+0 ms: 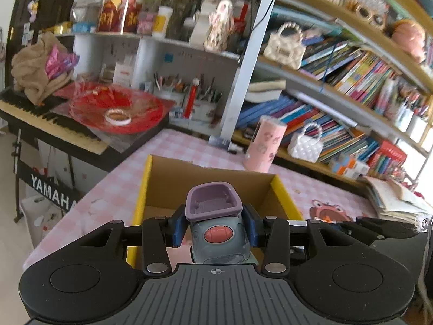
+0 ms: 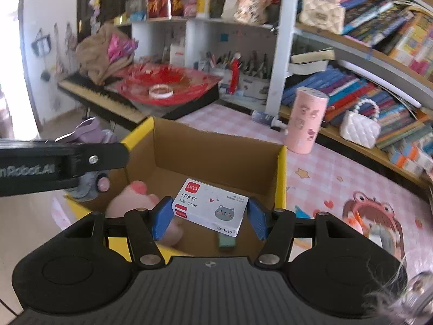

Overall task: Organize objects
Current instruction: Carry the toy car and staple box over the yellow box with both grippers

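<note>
A cardboard box with yellow edges (image 1: 173,187) stands open on the pink checked table. My left gripper (image 1: 215,224) is shut on a grey and purple toy truck (image 1: 216,216) and holds it over the box's near edge. My right gripper (image 2: 209,212) holds a white staples box with a cat picture (image 2: 211,205) between its blue pads (image 2: 162,216), above the cardboard box (image 2: 216,151). A pink soft toy (image 2: 138,203) and a green item (image 2: 226,241) lie inside the box. The left gripper's arm (image 2: 62,165) and the toy truck (image 2: 92,184) show at the left of the right wrist view.
A pink cylinder (image 1: 263,146) (image 2: 307,120) stands behind the box. A white quilted bag (image 2: 358,127) sits on the bookshelf (image 1: 351,81) at the right. A keyboard (image 1: 48,119) with a red dish (image 1: 116,108) is at the left. An open book (image 1: 397,197) lies at the right.
</note>
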